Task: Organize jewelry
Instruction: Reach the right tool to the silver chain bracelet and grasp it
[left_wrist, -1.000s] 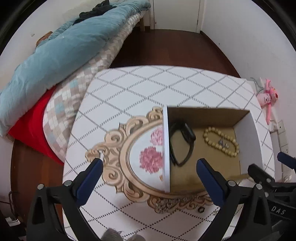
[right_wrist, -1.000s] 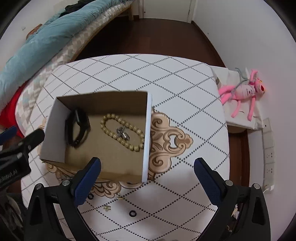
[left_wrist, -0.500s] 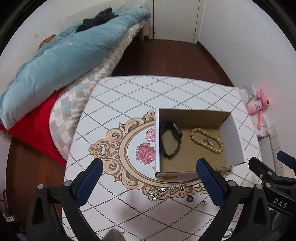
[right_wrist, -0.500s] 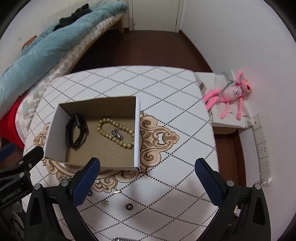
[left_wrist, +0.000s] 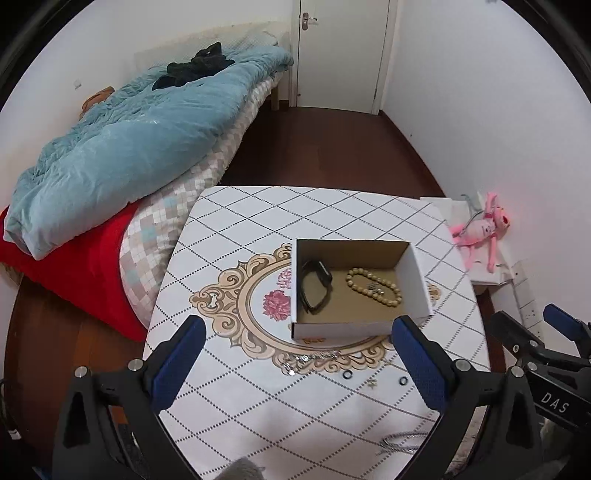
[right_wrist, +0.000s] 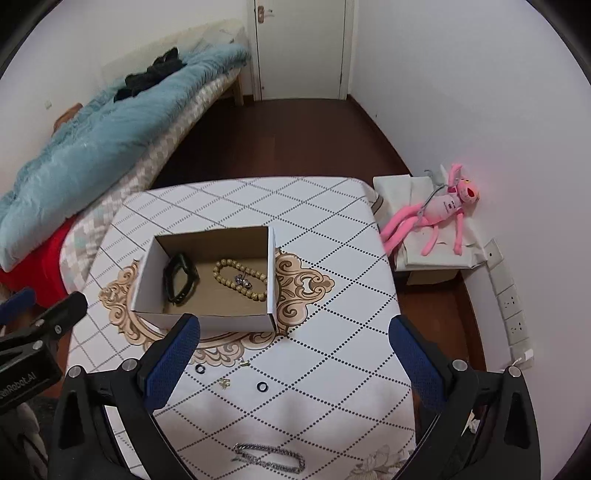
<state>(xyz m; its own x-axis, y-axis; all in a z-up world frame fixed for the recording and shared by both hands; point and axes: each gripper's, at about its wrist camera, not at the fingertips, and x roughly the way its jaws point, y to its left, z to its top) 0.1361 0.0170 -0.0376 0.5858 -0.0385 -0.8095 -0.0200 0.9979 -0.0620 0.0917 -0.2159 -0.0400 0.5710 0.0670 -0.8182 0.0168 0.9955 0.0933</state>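
Likely limp and slippery, the silver chain bracelet (right_wrist: 269, 458) at the tabletop's (right_wrist: 332, 387) near edge wants a mid-length pinch; both hand-held grippers, left (left_wrist: 295, 363) and right (right_wrist: 293, 360), gape empty.

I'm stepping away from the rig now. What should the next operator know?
Left gripper and right gripper: both open, empty, above the table.
Done: black band and bead bracelet lie in the box.
Left: two black rings, small gold pieces, a silver chain at the near edge, and a silver piece in front of the box.
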